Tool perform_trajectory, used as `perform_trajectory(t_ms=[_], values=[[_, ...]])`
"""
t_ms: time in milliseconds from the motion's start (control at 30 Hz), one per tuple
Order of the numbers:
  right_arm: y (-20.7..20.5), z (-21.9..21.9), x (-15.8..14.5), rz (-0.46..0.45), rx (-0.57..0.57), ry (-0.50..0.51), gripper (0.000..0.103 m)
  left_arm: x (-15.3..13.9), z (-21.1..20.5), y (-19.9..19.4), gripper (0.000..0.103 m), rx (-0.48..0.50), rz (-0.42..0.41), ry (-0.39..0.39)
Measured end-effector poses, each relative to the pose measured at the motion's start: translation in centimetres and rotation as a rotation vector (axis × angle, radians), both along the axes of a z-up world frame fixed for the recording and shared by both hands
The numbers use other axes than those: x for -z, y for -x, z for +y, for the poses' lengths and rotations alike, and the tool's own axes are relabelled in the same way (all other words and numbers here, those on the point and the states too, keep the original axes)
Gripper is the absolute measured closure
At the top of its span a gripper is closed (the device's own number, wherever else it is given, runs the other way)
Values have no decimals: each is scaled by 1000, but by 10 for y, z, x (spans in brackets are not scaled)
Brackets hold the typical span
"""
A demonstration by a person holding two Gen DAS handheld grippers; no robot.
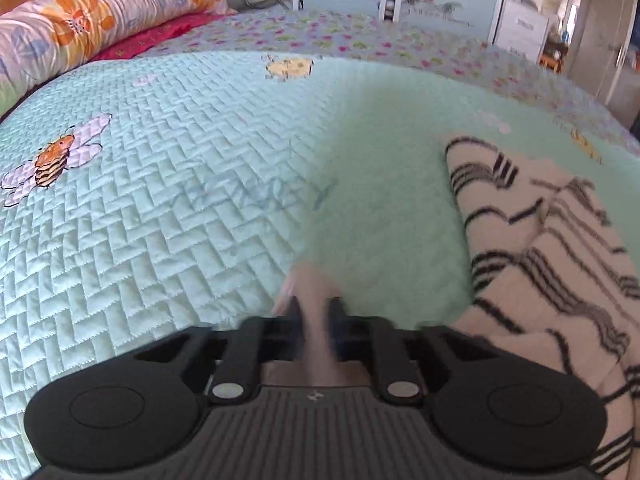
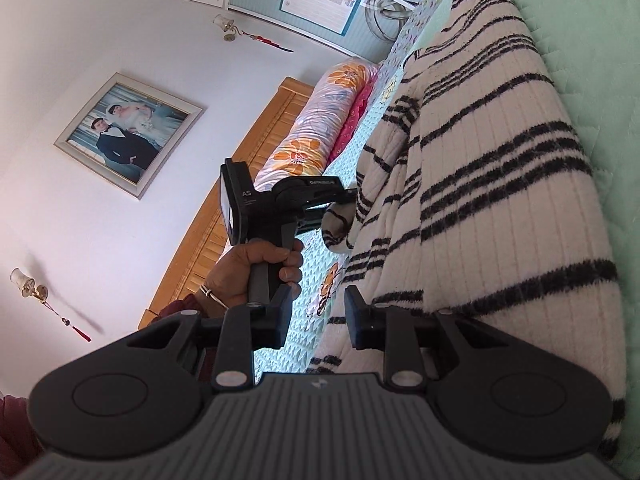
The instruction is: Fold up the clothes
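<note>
Lying on the bedspread [image 1: 168, 184], striped sweater [image 1: 552, 248], left tool [image 1: 314, 312] pinching it.

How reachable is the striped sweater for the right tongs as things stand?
Probably yes: the right tongs stand open, the striped sweater lies just beside one finger, and nothing blocks the way.

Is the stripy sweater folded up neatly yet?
No. The stripy sweater lies spread over the bed, its sleeve gripped, layers rumpled.

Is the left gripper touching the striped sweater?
Touching. In the right wrist view, the left gripper has its fingers closed on a fold of the striped sweater.
</note>
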State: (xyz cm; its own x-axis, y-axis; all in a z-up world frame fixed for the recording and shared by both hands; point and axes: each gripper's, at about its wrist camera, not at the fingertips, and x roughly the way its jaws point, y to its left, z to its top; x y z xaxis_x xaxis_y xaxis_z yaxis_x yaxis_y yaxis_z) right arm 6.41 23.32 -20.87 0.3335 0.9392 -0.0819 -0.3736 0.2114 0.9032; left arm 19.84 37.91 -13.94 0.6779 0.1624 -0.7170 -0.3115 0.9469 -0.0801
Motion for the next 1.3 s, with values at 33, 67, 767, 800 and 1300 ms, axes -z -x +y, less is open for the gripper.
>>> perform_trajectory(t_ms=[33,67,767,800,1300], values=[[0,0,0,0,0,-1,74,-6,1,5,91,-10,-38,17],[0,0,0,-1,0,1,75,-16,-1,11,92,-7,-90,34],[47,-85,16,248,242,-214,50,-29,-158,179,92,962,-344,96],[47,-84,12,237,237,-169,48,-23,-156,178,92,947,-340,102],[62,-68,-6,185,143,64,45,2,-143,229,45,926,-253,152]])
